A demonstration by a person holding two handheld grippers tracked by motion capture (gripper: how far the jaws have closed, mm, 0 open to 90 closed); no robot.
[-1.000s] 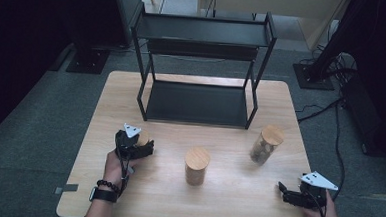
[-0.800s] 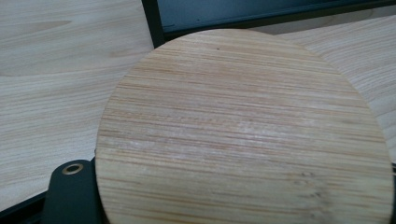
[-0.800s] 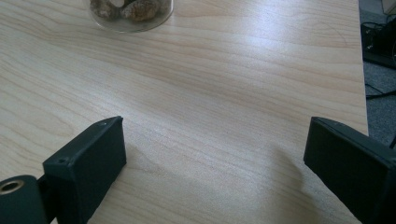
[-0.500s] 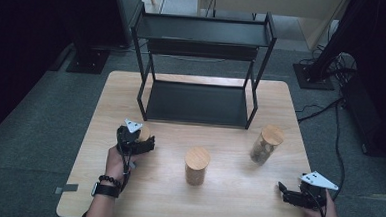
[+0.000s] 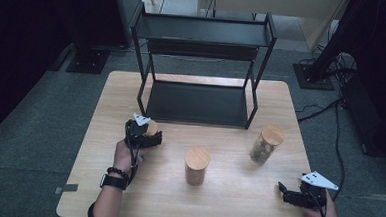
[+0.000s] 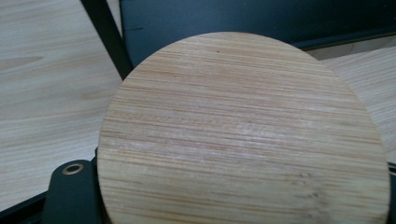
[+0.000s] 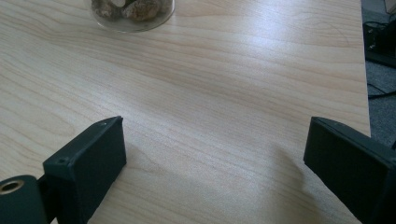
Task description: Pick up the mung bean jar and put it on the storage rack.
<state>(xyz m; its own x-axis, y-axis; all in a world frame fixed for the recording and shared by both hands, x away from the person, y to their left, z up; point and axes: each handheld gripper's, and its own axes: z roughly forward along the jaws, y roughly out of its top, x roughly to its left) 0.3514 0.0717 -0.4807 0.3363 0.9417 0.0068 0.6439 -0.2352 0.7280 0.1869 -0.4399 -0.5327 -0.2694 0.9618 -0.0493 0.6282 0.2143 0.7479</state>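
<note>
My left gripper is shut on a small jar with a round bamboo lid, held just in front of the black shelf rack's left front leg. In the left gripper view the bamboo lid sits close up between the jaws, with the rack's bottom shelf behind it. At the table's front right corner my right gripper rests low and open, and in the right gripper view it has only bare wood between its jaws.
A wood-lidded jar stands mid-table. A glass jar of brown pieces stands to the right, and its base shows ahead of the right jaws. The two-tier rack takes up the back half of the wooden table.
The left hand has carried its jar away from the person and slightly right, closer to the rack's front left leg. The right gripper has stayed put.
</note>
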